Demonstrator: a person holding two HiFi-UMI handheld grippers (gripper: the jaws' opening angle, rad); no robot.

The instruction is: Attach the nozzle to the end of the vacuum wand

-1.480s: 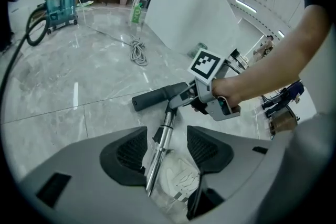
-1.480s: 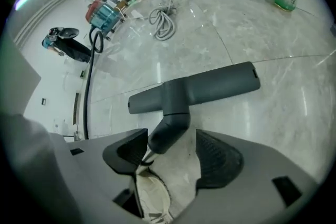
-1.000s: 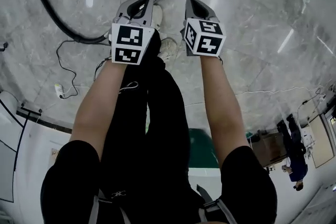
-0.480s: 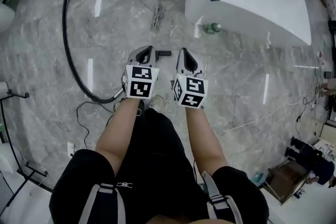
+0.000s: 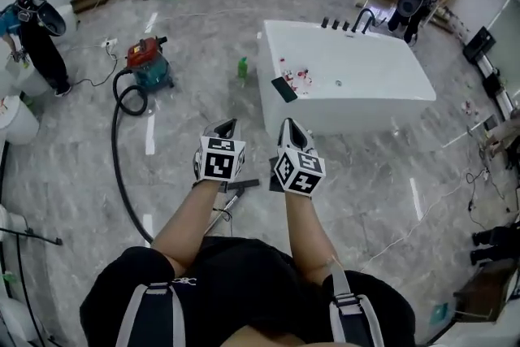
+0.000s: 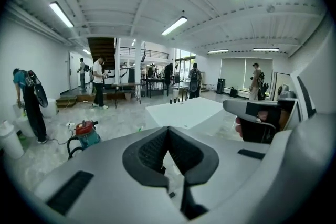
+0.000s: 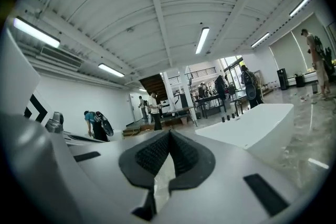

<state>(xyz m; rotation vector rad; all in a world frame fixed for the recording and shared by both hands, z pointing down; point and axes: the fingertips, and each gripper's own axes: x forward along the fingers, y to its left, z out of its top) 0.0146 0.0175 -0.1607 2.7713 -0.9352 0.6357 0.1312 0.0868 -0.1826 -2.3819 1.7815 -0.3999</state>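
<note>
In the head view the black floor nozzle (image 5: 244,184) lies on the grey marble floor just below my two grippers, with the silver wand (image 5: 225,205) running from it back toward my legs. Both grippers are raised well above the floor, side by side and pointing across the room. My left gripper (image 5: 227,126) (image 6: 168,131) is shut with nothing in it. My right gripper (image 5: 288,125) (image 7: 169,137) is also shut and holds nothing. Neither touches the nozzle or the wand.
A red and teal vacuum canister (image 5: 147,64) (image 6: 84,131) stands at the left, its black hose (image 5: 119,150) looping over the floor toward me. A white bathtub (image 5: 351,96) (image 7: 252,119) stands ahead, a green bottle (image 5: 241,68) beside it. Several people stand around the room's edges.
Both grippers have risen from close to the floor to well above it, still shut. The head view has swung up from the floor to the whole room, and the nozzle now looks small below.
</note>
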